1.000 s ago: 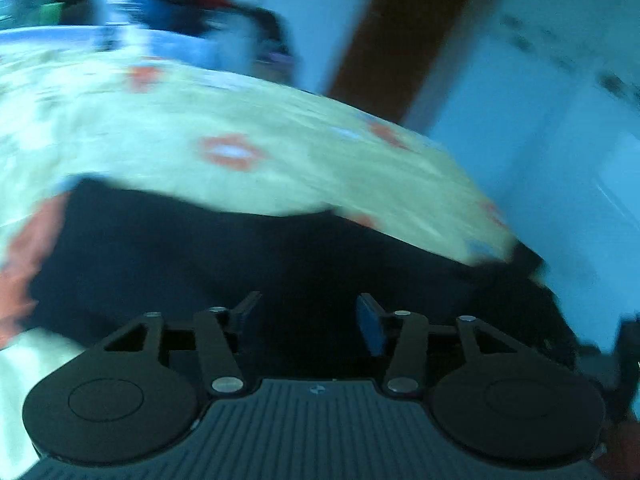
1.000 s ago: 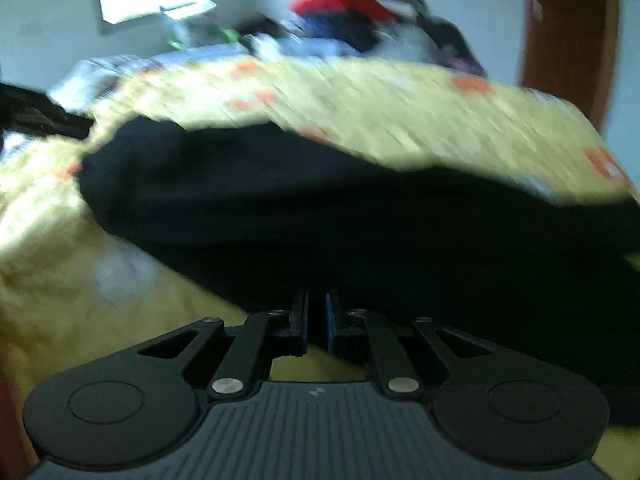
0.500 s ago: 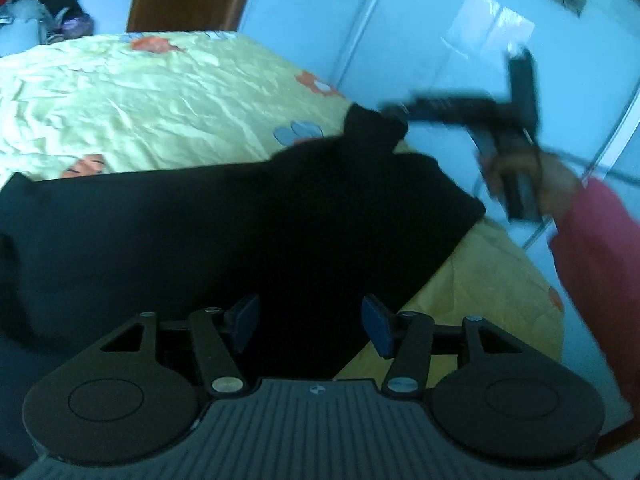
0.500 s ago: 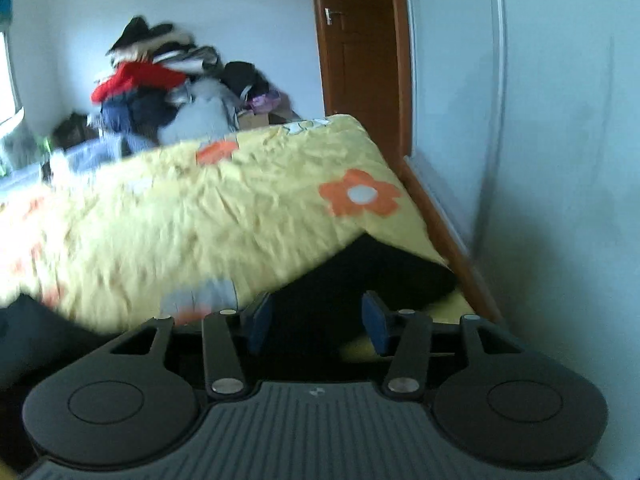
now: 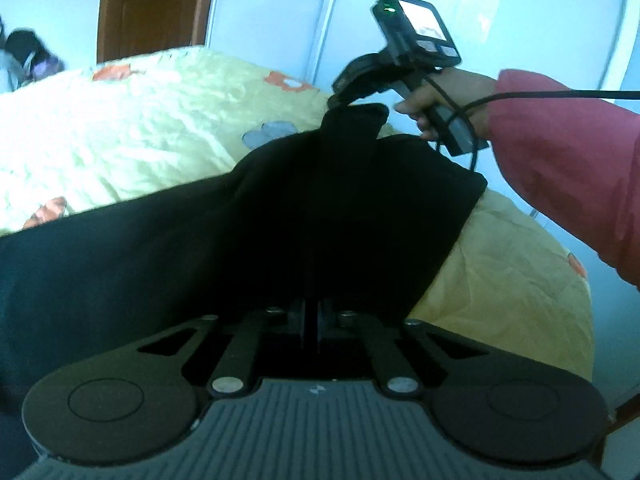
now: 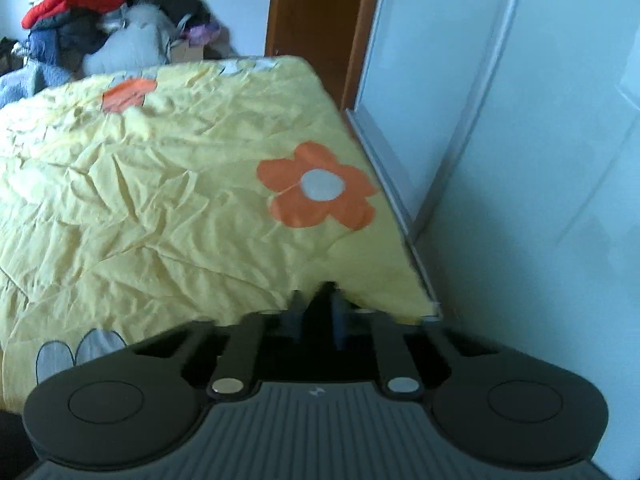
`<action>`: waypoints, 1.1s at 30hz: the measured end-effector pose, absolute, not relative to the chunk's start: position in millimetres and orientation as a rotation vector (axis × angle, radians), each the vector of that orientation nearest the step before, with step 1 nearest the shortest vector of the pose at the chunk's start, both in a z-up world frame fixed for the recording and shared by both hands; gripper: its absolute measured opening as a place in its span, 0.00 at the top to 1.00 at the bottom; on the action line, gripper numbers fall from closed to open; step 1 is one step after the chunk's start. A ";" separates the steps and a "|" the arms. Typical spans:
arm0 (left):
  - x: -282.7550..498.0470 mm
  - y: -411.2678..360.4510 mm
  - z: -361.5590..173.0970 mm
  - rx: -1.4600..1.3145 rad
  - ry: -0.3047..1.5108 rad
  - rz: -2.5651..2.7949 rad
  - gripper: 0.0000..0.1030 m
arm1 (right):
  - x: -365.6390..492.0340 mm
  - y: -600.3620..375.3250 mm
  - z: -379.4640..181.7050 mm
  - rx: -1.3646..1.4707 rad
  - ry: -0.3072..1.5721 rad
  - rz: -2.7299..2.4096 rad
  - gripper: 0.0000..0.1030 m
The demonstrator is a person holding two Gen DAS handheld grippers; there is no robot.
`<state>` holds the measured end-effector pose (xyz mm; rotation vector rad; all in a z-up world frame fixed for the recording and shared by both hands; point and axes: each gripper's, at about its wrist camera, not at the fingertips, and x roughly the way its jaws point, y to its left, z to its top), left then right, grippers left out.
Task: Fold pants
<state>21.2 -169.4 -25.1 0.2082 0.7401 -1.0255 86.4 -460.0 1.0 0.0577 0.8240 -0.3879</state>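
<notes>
One pair of black fabric pants (image 5: 280, 216) lies across a crumpled yellow bedspread with orange and grey flowers (image 5: 132, 128), reaching from the left edge of the left wrist view to the bed's right side. Its cloth is so dark that seams and folds are hard to make out. The left gripper (image 5: 311, 320) has its jaws drawn together on the near edge of the pants, with the dark cloth pinched between the pads. At the far edge, the right gripper (image 5: 340, 98) lifts a peak of the same cloth; a person's hand (image 5: 444, 100) in a pink sleeve (image 5: 560, 168) grips its handle, and a black cable (image 5: 560, 95) trails from it. The small lit screen (image 5: 424, 24) on its back shows nothing readable. In the right wrist view the right gripper's fingertips (image 6: 294, 312) are blurred, closed to a narrow gap on a dark scrap of cloth. No brand or writing can be read anywhere. Beyond the bed stand a brown wooden door (image 6: 320, 12), a pale glossy wardrobe panel (image 6: 540, 120) and a heap of mixed clothes (image 6: 100, 12).
</notes>
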 end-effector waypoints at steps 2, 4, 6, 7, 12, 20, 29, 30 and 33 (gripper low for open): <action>14.0 -168.8 -23.9 0.231 0.693 -1.023 0.98 | 63.3 -468.2 9.4 0.093 0.769 -0.402 0.93; 9.9 -169.0 -22.1 0.231 0.658 -1.027 0.98 | 37.0 -476.2 17.9 0.122 0.704 -0.429 0.93; 8.4 -169.4 -20.2 0.216 0.635 -1.027 0.99 | 16.4 -484.8 23.2 0.158 0.650 -0.450 0.93; 9.1 -169.7 -19.0 0.204 0.624 -1.018 0.99 | 2.3 -490.7 26.7 0.185 0.617 -0.463 0.93; 10.7 -166.8 -4.2 0.118 0.562 -0.984 0.99 | -54.5 -509.0 56.0 0.329 0.375 -0.474 0.93; -12.9 -185.5 -24.8 0.245 0.611 -1.075 0.99 | -152.0 -519.9 12.3 0.400 0.431 -0.635 0.93; -15.6 -189.6 -28.0 0.290 0.659 -1.074 0.84 | -153.5 -520.6 -22.6 0.427 0.543 -0.668 0.90; -18.3 -187.5 -25.0 0.289 0.671 -1.081 0.78 | -157.7 -517.2 -25.4 0.404 0.541 -0.696 0.82; -15.7 -175.3 -11.4 0.247 0.695 -1.124 0.52 | -168.7 -503.4 -9.0 0.306 0.466 -0.878 0.69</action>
